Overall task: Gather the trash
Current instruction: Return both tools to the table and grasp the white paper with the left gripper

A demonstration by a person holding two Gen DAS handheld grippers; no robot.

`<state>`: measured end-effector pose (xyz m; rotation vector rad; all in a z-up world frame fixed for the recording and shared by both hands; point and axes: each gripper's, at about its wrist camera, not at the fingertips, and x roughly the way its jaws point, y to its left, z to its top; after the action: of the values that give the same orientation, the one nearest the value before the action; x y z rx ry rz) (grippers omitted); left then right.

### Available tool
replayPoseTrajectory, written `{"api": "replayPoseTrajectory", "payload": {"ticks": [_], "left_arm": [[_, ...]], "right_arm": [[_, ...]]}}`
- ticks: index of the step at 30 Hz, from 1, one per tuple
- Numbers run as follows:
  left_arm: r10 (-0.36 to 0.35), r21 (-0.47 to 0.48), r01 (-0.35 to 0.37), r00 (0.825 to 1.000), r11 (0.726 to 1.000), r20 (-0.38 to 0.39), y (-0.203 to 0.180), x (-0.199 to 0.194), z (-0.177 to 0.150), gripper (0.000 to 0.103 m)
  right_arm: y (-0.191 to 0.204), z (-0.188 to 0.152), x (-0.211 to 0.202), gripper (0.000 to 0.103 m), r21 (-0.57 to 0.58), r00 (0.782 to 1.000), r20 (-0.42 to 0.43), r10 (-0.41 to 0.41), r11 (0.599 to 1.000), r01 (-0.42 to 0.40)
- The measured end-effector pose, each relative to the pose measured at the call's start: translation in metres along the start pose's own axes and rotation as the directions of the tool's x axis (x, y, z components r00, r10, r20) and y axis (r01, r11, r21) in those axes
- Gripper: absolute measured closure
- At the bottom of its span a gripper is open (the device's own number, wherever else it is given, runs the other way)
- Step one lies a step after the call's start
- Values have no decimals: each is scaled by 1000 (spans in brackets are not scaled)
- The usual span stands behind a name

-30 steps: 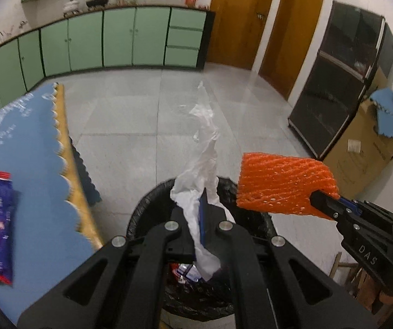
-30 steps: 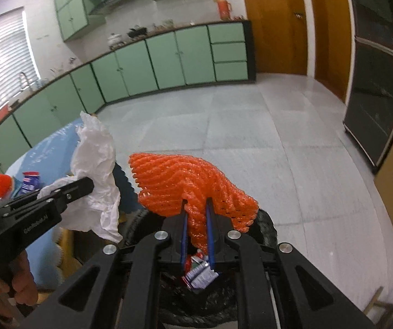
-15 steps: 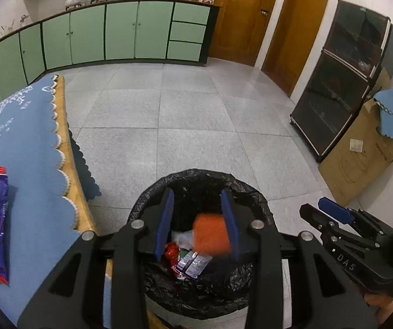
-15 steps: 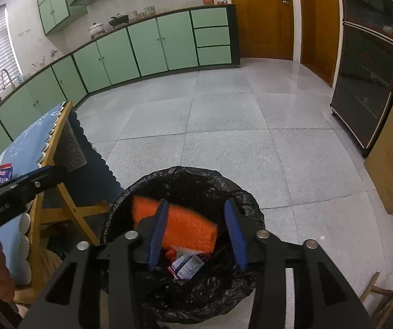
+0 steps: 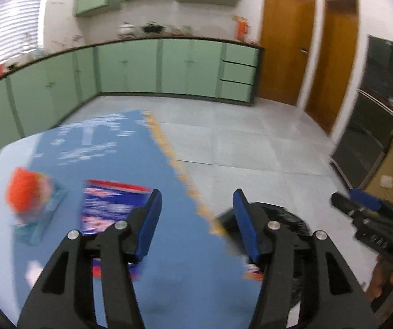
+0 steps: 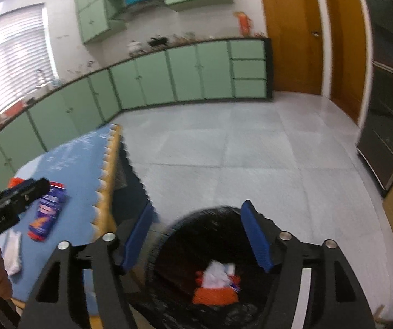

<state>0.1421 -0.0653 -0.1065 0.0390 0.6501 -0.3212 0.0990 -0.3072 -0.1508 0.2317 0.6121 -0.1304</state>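
Hovering over the blue-covered counter [image 5: 147,148], the left gripper [image 5: 196,205] has its jaws parted, just having been opening, with nothing between them. A blue snack packet [image 5: 108,205] lies on the counter at about 10 o'clock from its fingertips, and an orange-topped item [image 5: 25,192], too blurred to identify, sits further out at 9 o'clock. The right gripper [image 6: 196,219] hangs above the black-lined trash bin [image 6: 185,235], its jaws likewise spread wide after opening, empty. Inside the bin, at 6 o'clock from those jaws, rest the orange foam net [image 6: 214,296] and the white crumpled plastic [image 6: 215,274] on top of it. A white scrap [image 6: 13,252] lies on the counter at 8 o'clock.
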Motion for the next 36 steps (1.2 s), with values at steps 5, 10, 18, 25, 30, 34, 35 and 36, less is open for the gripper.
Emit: {"api": "replayPoseTrajectory", "payload": {"ticks": [5, 10, 18, 25, 30, 34, 35, 36], "left_arm": [[148, -99, -148, 989, 984, -11, 62, -28, -14, 47], [249, -184, -256, 967, 949, -58, 109, -52, -39, 41], [287, -230, -311, 949, 922, -132, 145, -54, -76, 40], [251, -250, -291, 951, 924, -179, 152, -38, -89, 40], [236, -246, -280, 952, 928, -196, 150, -30, -98, 35], [237, -219, -276, 953, 936, -189, 144, -26, -99, 46], [234, -213, -272, 954, 939, -186, 143, -26, -98, 50], [237, -200, -272, 954, 941, -182, 140, -26, -97, 58]], "right_arm": [[59, 8, 3, 33, -67, 993, 17, 120, 991, -118], [114, 2, 12, 33, -136, 977, -7, 215, 967, -214], [175, -20, 14, 33, -202, 957, -17, 289, 937, -287], [192, -29, 19, 33, -232, 960, -33, 280, 932, -279], [195, -34, 23, 33, -238, 963, -43, 266, 933, -269], [197, -37, 25, 33, -244, 963, -53, 266, 931, -271], [197, -37, 25, 33, -246, 963, -55, 265, 931, -270], [197, -37, 25, 33, -248, 963, -56, 264, 931, -270]]}}
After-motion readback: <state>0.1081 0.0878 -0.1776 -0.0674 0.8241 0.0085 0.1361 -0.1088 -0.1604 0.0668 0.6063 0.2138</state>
